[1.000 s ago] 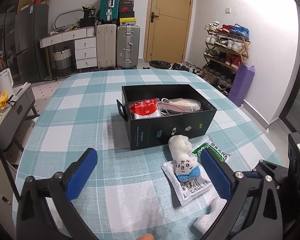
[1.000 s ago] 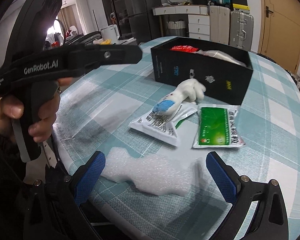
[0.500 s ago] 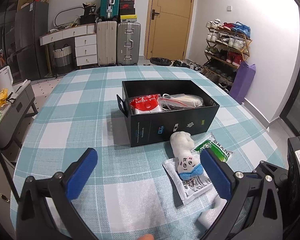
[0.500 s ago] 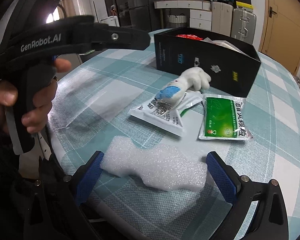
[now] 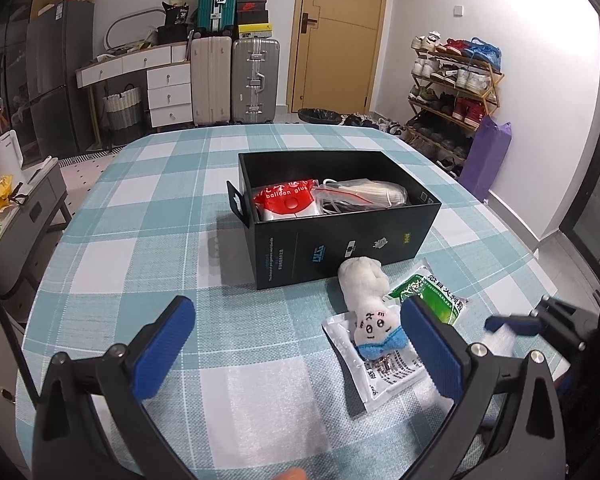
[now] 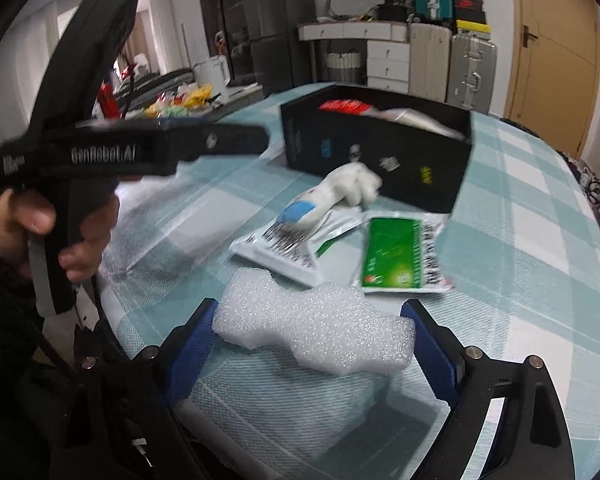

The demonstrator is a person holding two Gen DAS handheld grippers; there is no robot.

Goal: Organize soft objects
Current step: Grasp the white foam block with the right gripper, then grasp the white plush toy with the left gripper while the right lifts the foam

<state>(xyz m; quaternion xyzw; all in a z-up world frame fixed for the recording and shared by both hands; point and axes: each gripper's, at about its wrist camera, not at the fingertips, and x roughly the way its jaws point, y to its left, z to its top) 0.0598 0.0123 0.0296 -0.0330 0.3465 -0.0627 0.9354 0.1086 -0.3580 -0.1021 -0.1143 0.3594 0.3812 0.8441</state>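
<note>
Black box (image 5: pixel 340 236) at 12 o'clock already holds two packets. Still out on the surface (image 5: pixel 148 240): plush toy (image 5: pixel 366 300), two sachets, foam piece (image 6: pixel 316 324). Right tongs (image 6: pixel 312 340) bracket foam, pads touching, grip unconfirmed. Left tongs (image 5: pixel 296 348) wide, empty.

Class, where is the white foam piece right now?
In the right wrist view, the white foam piece lies on the checked tablecloth between the right claw pads, just before the two packets.

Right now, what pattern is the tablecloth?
A teal-and-white check; the tablecloth shows best in the left wrist view.
</note>
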